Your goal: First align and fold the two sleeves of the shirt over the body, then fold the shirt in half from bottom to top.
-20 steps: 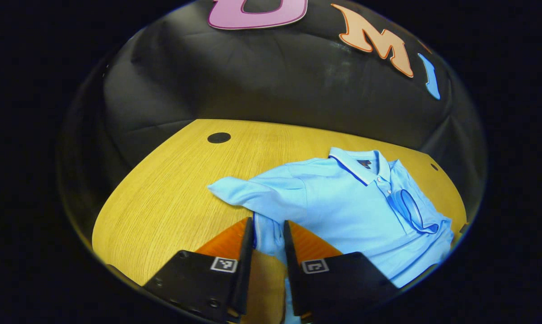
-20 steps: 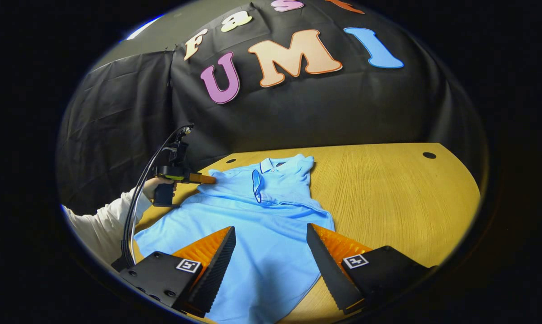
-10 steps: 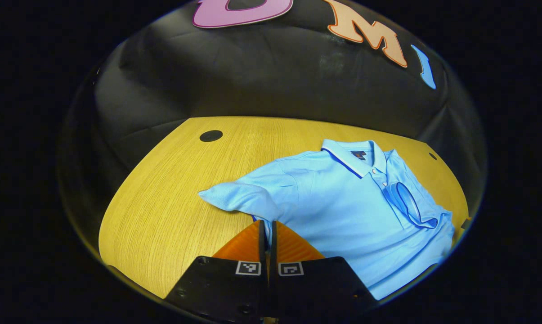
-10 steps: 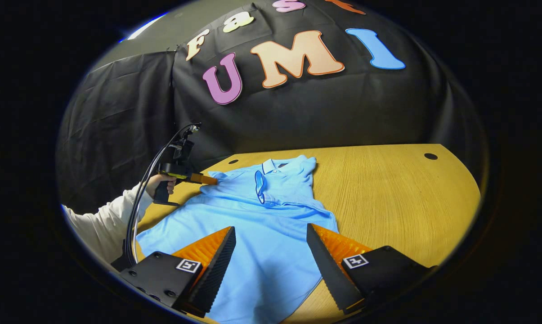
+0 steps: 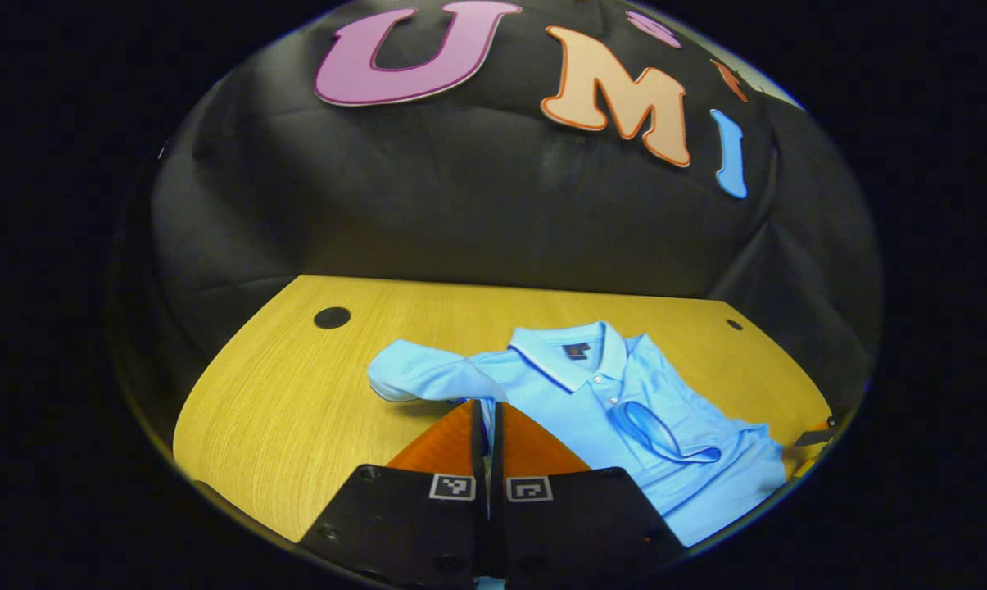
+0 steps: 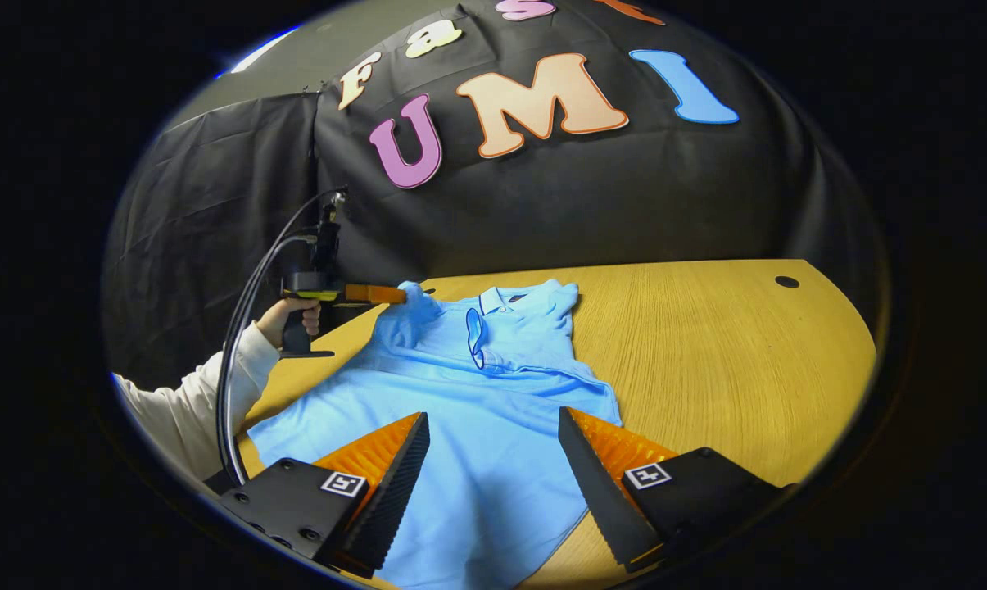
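Observation:
A light blue polo shirt [image 5: 624, 418] lies on the wooden table [image 5: 280, 410], collar toward the back wall. One sleeve lies folded over the chest [image 5: 657, 430]. My left gripper [image 5: 486, 406] is shut on the other sleeve [image 5: 419, 377] near the shoulder and holds it lifted off the table. In the right gripper view the same shirt [image 6: 468, 426] spreads toward me, and the left gripper [image 6: 399, 295] holds the raised sleeve [image 6: 407, 315] at its far left. My right gripper [image 6: 493, 426] hovers open above the shirt's lower body, with nothing between its fingers.
A person's hand [image 6: 292, 315] and white sleeve [image 6: 190, 410] hold the left gripper, with a black cable [image 6: 243, 328] looping down. Round black holes [image 5: 332, 317] [image 6: 786, 282] mark the table's back corners. Bare wood [image 6: 747, 360] stretches to the right of the shirt.
My left gripper closed on the sleeve, then lifted it up off the table. The right gripper stayed open and still over the shirt's lower part.

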Available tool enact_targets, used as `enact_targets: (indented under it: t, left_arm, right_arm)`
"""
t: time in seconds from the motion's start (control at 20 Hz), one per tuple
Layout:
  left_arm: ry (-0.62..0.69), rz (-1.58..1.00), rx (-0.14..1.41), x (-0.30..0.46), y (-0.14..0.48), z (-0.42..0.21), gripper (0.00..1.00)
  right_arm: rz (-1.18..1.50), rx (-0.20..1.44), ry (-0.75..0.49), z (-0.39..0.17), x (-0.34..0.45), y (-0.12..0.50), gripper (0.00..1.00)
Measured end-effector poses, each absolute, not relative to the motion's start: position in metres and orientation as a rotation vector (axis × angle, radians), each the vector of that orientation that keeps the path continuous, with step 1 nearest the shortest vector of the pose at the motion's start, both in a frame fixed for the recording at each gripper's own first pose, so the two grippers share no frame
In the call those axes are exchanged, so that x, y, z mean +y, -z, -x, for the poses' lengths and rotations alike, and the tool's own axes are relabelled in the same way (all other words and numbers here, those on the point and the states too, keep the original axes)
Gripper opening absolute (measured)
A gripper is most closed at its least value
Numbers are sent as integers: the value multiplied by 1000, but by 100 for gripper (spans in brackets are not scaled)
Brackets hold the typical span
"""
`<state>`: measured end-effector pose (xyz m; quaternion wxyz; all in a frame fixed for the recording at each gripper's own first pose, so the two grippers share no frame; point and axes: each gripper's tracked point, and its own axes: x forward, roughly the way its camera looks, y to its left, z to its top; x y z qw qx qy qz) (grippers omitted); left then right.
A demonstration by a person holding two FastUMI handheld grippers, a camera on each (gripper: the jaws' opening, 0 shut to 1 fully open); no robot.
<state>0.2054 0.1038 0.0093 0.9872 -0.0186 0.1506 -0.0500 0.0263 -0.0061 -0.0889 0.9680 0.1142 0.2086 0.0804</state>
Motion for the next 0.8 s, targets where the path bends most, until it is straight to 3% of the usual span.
enact_targets:
  t: [0.35,0.7,0.8]
  left_arm:
    - [318,-258,285,-15,-5,-182,0]
    - [395,-512,302,-62,33,-178,0]
    - [425,-499,327,-68,38,-170,6]
  right_arm:
    - [-228,432,-161,-29,-6,93,99]
    - [-226,443,-156,-27,-5,98,99]
    - [-226,442,-153,-27,-7,99,98]
